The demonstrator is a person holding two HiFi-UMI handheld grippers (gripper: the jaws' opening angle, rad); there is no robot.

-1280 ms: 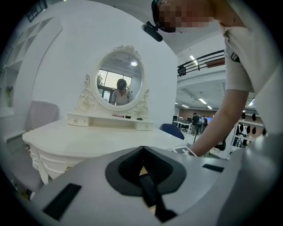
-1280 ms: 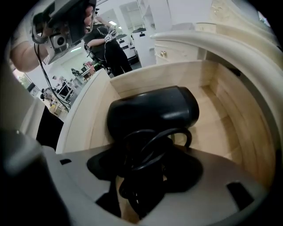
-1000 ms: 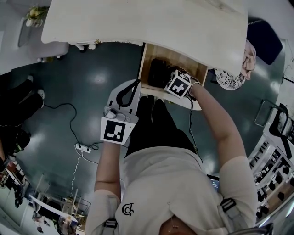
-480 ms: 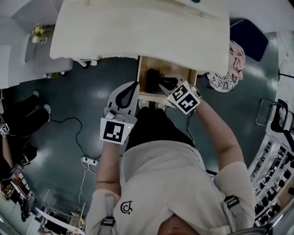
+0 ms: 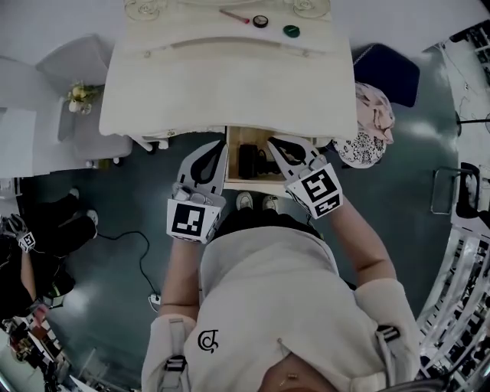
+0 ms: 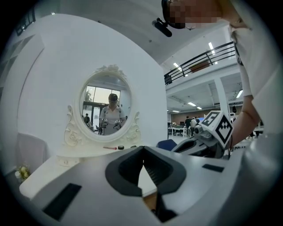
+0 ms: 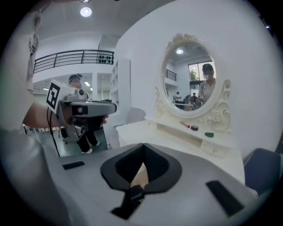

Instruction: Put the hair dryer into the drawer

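Note:
The black hair dryer (image 5: 249, 159) lies inside the open wooden drawer (image 5: 234, 136) under the white dressing table (image 5: 230, 76). My right gripper (image 5: 273, 141) hovers above the drawer's right part, shut, with nothing between its jaws; its tips (image 7: 143, 149) meet in the right gripper view. My left gripper (image 5: 220, 145) is just left of the drawer, also raised, shut and empty, with its tips (image 6: 143, 150) touching. In the left gripper view the right gripper (image 6: 208, 139) shows beside it. Part of the drawer is hidden under the table top.
An oval mirror (image 6: 108, 110) stands at the back of the table, with small items (image 5: 261, 21) near it. A dark blue seat (image 5: 387, 73) with a pale cloth (image 5: 374, 115) is to the right. A cable and power strip (image 5: 153, 297) lie on the floor at left.
The right gripper has come up out of the drawer and its jaws have shut, leaving the hair dryer inside. The left gripper has also risen. More of the table top is in view.

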